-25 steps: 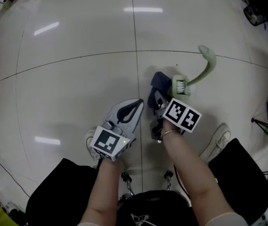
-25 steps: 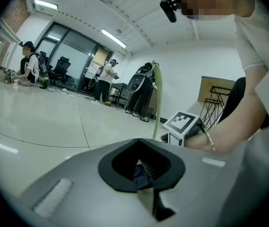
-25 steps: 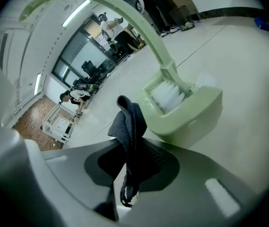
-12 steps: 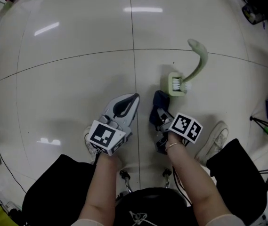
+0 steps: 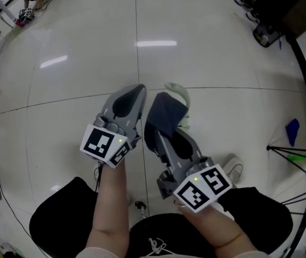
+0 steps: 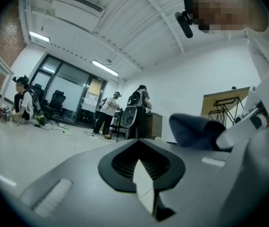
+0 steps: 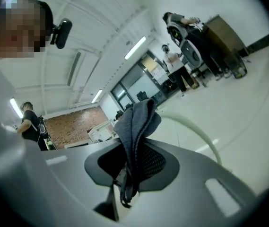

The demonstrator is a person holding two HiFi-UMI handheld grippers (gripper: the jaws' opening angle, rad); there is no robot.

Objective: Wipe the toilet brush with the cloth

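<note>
Both claws have risen towards the head camera, and the brush now shows only in part behind them. The right claw (image 5: 159,127) pinches the dark blue-grey folded cloth (image 5: 168,110), which stands up from its tips. The pale green plastic toilet brush (image 5: 180,97) lies on the glossy white tiled floor (image 5: 222,58) and peeks out at 1 o'clock of that claw, beyond the cloth. Whether brush and cloth touch cannot be told. The left claw (image 5: 135,94) is pressed together on nothing, at 9 o'clock of the cloth.
</note>
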